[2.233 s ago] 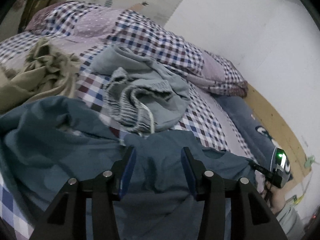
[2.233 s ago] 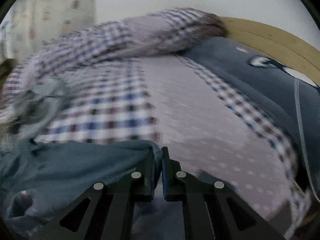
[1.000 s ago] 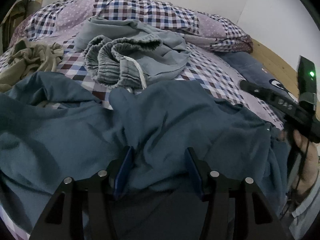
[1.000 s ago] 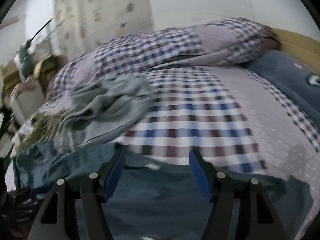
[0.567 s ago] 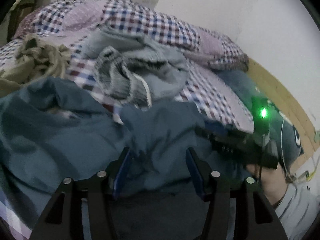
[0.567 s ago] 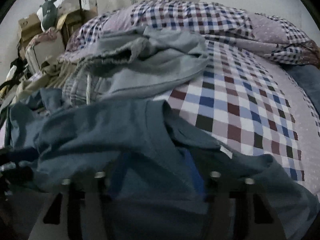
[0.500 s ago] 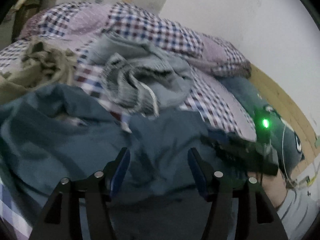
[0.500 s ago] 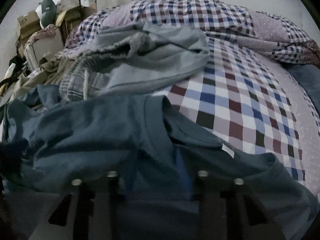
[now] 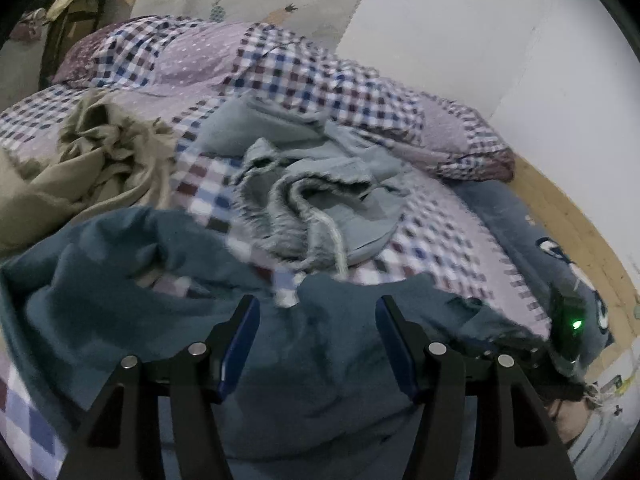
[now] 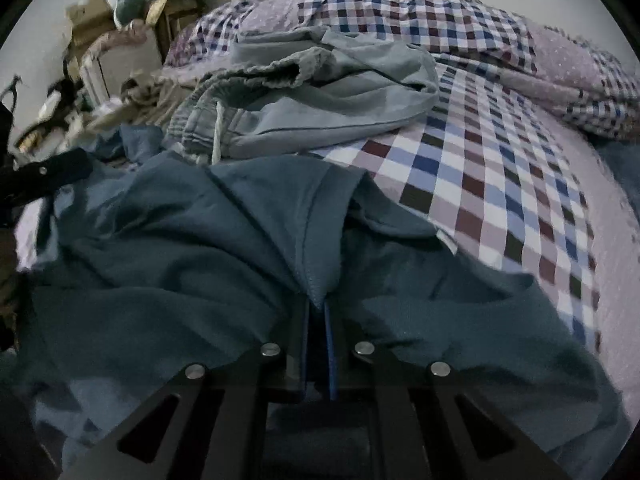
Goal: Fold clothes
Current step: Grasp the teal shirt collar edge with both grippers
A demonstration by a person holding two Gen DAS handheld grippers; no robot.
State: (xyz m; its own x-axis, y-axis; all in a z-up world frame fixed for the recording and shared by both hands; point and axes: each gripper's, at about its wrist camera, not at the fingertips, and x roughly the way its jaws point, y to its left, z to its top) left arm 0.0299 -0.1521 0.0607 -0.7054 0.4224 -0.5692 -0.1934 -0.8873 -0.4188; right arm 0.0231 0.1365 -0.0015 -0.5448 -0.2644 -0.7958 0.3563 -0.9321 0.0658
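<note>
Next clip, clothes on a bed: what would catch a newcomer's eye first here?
The rumpled teal shirt fills the foreground, a stitched fold of it pinched in the right claw, whose jaws have just been closing. Just beyond it on the checked bedspread lies a heap of pale grey drawstring shorts. The left claw hangs open over the shirt.

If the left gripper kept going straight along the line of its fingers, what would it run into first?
Most likely the dark blue garment lying between the open fingers of the left gripper; the grey drawstring shorts lie further along, though depth is hard to judge.
</note>
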